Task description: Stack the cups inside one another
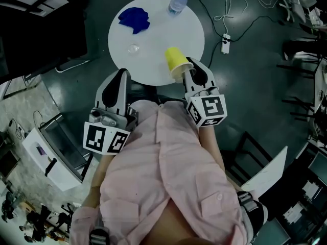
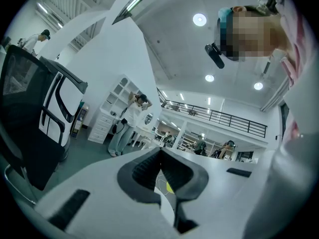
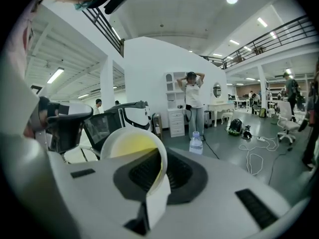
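Yellow cup (image 1: 176, 61) nipped by rim wall in my right tongs (image 1: 187, 70), clamped tight, cup tipped on its side over near edge of round counter (image 1: 158, 32). My left tongs (image 1: 121, 75) closed, empty, just off counter edge. Cup looks light, thin, easily crushed; rim hold fine, squeeze gently. Beyond: small clear round thing (image 1: 134, 48), maybe cup; crumpled blue thing (image 1: 134, 19); water bottle (image 1: 178, 2) at far edge. Path to clear thing looks free.

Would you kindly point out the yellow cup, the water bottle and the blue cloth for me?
yellow cup (image 1: 175, 59), head view, on its side wall.
water bottle (image 1: 177, 4), head view, on its body below the cap.
blue cloth (image 1: 134, 19), head view, at its middle.
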Action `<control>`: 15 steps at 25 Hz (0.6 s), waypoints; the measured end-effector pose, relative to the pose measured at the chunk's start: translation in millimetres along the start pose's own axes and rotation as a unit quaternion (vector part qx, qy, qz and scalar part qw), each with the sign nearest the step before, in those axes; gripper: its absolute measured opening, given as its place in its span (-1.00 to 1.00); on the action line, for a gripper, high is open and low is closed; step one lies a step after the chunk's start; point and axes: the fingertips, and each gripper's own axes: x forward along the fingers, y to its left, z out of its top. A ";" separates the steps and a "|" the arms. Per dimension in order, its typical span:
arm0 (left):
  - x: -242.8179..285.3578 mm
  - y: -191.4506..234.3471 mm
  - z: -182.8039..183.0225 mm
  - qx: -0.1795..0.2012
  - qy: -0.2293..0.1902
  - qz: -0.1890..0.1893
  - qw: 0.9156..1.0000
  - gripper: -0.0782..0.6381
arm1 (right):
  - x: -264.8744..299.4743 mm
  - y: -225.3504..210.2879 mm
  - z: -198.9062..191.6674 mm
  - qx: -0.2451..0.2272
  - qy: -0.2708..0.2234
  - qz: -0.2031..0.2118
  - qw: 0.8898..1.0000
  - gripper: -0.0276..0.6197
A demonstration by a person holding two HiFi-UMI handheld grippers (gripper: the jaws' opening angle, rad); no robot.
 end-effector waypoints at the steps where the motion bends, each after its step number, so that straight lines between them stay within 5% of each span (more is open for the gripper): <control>1: 0.2 2.8 1.3 -0.001 0.001 -0.001 1.000 -0.76 | -0.1 -0.3 1.6 0.002 -0.003 -0.006 1.000 -0.80; 15: 16.0 41.2 32.6 -0.016 0.017 -0.029 0.999 -0.76 | 12.9 23.3 47.2 0.029 -0.028 -0.047 0.998 -0.80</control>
